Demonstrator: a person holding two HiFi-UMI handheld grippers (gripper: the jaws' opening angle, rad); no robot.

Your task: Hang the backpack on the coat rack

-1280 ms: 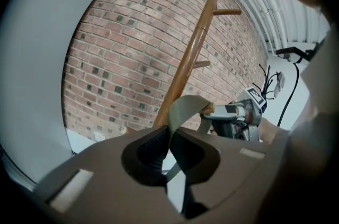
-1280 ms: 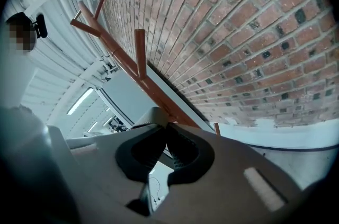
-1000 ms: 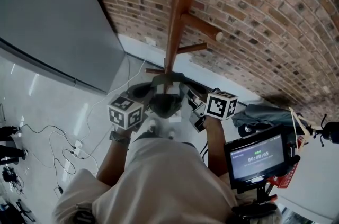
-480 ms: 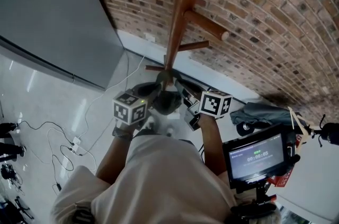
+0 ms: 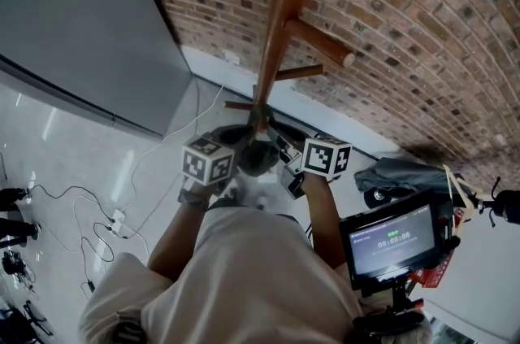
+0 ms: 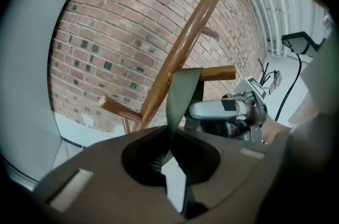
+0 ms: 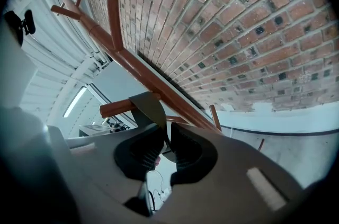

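Both forearms reach forward from the person's body, roughly side by side. The left forearm [image 5: 175,241] and right forearm [image 5: 323,220] converge on the rack [image 5: 280,25]. In the head view the marker cubes of the two grippers sit close together, with the backpack [image 5: 258,158] between and just beyond them, against the lower part of the rack's pole. Both grippers point toward the pole and tilt slightly downward.

Left gripper [image 6: 169,132]: the fingers are almost fully together and clamp the green strap [image 6: 183,93]. The strap rises out of the grip toward a peg [image 6: 217,73] on the pole. The right gripper's body is visible just beyond, at the right of this view.

Right gripper [image 7: 167,127]: the fingers are opening. The same strap [image 7: 147,106] passes between them and runs along the left finger. A narrow gap shows on the other side, so the pads no longer appear to press it. Above the fingers the strap folds over a peg [image 7: 117,108] and lies across its top.

Backpack position: the strap is laid over a lower peg of the rack. The body of the backpack hangs below the grippers, close to the pole. Whether it hangs fully free cannot be told.

A brick wall [image 5: 406,25] stands behind the rack, and cables lie on the white floor [image 5: 81,172] to the left.
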